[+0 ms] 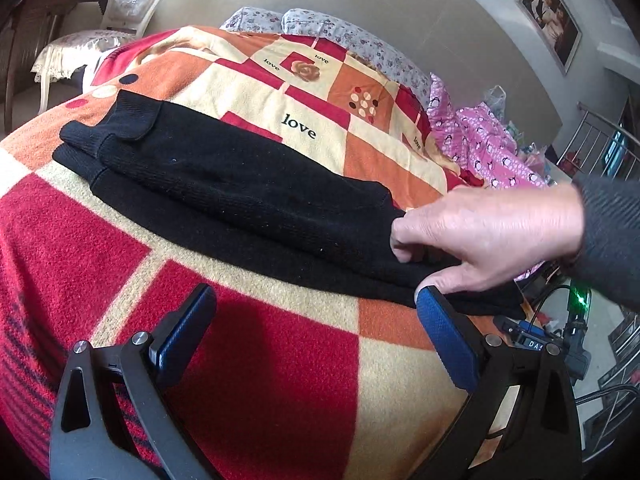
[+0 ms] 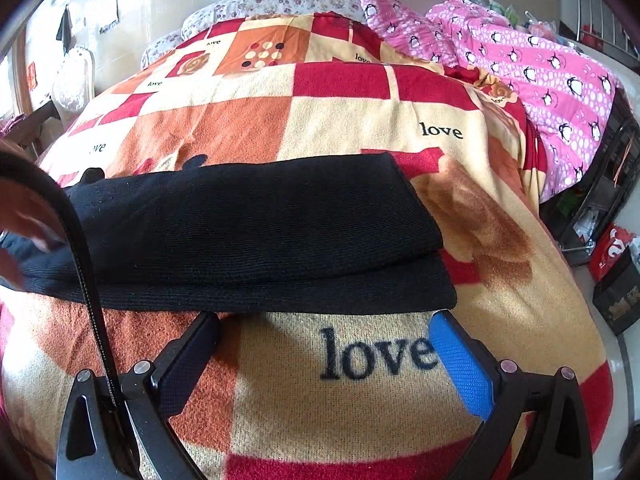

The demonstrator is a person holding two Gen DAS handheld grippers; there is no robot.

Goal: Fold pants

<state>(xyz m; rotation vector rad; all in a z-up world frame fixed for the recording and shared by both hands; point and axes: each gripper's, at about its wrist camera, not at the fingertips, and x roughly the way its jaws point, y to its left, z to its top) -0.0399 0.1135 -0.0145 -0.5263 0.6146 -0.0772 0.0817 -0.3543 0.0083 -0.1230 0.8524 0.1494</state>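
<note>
The black pants (image 1: 240, 184) are lying folded lengthwise across the middle of the blanket (image 1: 280, 380) on the bed, one leg stacked on the other, cuffs toward the left edge. The left gripper (image 1: 316, 312) is hovering released just short of the near edge of the cloth, gripping nothing. A bare hand (image 1: 484, 236) is pressing the waist end flat — worth smoothing both layers together so the edges are lining up before the next fold. Further right, the right gripper (image 2: 324, 332) is also sitting spread and empty, its tips just beside the pants' near hem.
</note>
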